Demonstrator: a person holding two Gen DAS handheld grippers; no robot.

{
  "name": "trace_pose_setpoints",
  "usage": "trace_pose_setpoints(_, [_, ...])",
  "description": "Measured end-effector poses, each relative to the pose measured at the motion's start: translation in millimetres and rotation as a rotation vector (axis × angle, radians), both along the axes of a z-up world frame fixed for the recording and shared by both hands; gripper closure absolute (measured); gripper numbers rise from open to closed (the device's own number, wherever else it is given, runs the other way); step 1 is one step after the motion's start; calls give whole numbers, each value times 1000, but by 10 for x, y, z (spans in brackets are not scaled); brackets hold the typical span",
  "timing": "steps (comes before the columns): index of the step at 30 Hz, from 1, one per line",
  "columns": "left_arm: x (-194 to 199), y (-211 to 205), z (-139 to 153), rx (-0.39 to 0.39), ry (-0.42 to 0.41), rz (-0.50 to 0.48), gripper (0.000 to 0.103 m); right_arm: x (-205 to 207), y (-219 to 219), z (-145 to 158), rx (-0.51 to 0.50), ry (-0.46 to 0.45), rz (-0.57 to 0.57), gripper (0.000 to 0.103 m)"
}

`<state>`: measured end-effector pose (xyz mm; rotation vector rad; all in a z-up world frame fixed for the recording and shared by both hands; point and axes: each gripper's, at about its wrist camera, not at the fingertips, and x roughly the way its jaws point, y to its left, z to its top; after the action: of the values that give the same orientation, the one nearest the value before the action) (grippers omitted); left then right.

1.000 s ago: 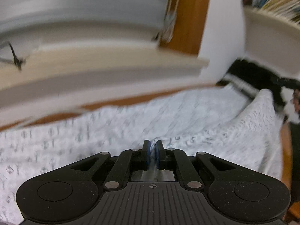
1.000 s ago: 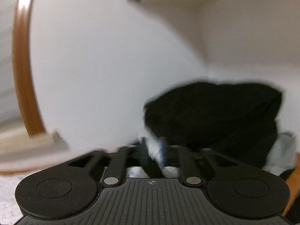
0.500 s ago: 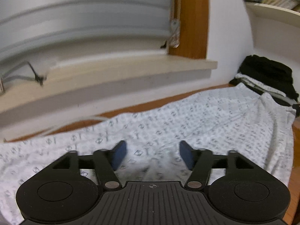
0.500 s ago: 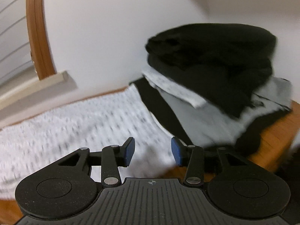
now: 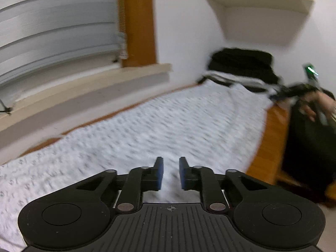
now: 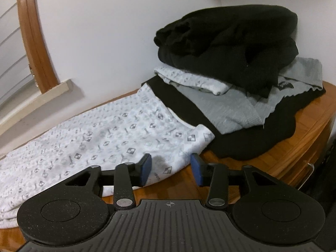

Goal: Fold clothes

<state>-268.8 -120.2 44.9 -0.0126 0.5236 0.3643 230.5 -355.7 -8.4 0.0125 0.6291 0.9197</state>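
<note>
Clearly, a white patterned garment (image 6: 117, 130) is being laid flat along the wooden tabletop (image 6: 310, 126), its long axis running from lower left toward the pile of clothes (image 6: 231, 63) at upper right; folding is judged barely begun. Its near corner is being framed by the right gripper (image 6: 170, 169), jaws closing, pads not yet pressing. Over its middle, the left gripper (image 5: 169, 173) is being closed on nothing.
</note>
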Motion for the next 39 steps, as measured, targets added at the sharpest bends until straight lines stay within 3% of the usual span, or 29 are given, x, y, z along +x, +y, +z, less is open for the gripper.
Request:
trace_pose_setpoints(1, [-10, -77, -18, 5, 10, -12, 87, -3, 15, 6, -2, -9, -1, 92])
trace_pose_setpoints(4, [-10, -286, -88, 21, 43, -36, 86, 7, -3, 77, 39, -39, -33, 100])
trace_pose_setpoints(9, [-68, -490, -222, 48, 95, -56, 84, -2, -69, 276, 121, -90, -76, 101])
trace_pose_setpoints(14, [-317, -519, -198, 65, 120, -2, 78, 9, 7, 331, 100, -97, -59, 101])
trace_pose_setpoints(22, [-375, -434, -225, 72, 164, 19, 78, 3, 57, 347, 121, -82, -58, 100])
trace_pose_setpoints(27, [-378, -383, -251, 60, 151, 27, 78, 6, 84, 354, 106, -83, -58, 100])
trace_pose_setpoints(30, [-408, -388, -232, 59, 128, 15, 102, 26, 79, 353, 102, -74, -62, 100])
trace_pose_setpoints(36, [-723, -548, 60, 12, -2, -40, 102, 51, 29, 349, 80, -48, -87, 100])
trace_pose_setpoints(39, [-854, -606, 163, -6, -27, -60, 103, 32, -39, 354, 78, -40, -103, 99])
